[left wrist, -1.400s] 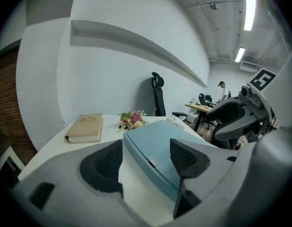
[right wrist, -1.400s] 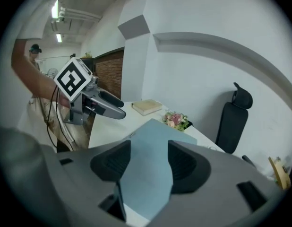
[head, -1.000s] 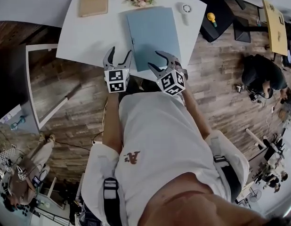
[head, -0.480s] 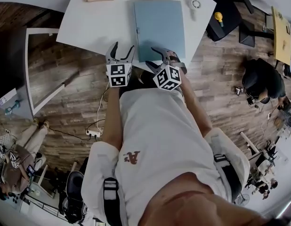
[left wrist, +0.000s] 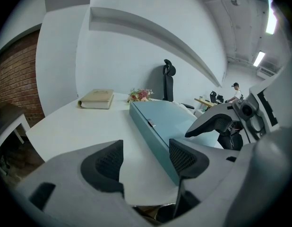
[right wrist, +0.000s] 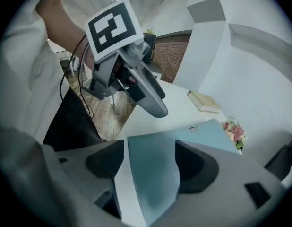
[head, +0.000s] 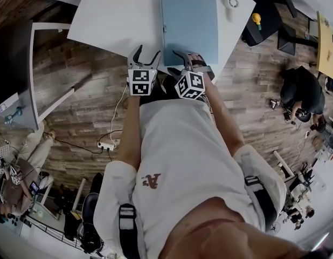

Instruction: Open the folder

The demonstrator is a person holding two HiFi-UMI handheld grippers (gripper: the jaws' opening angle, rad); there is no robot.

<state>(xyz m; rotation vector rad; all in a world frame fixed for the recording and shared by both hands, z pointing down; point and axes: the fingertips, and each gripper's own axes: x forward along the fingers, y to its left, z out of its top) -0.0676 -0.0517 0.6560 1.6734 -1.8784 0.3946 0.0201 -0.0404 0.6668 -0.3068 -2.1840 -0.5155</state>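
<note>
Right gripper view: your right gripper's jaws, just widening, straddle the folder at the desk's near edge, unpinched; left gripper spread, empty. Nip only the top cover (not both).

Smooth matt blue folder, smooth white table with faint sheen, grained brown wood floor, white cloth shirt

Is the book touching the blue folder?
Apart. The left gripper view shows a strip of bare white table between the book and the folder.
</note>
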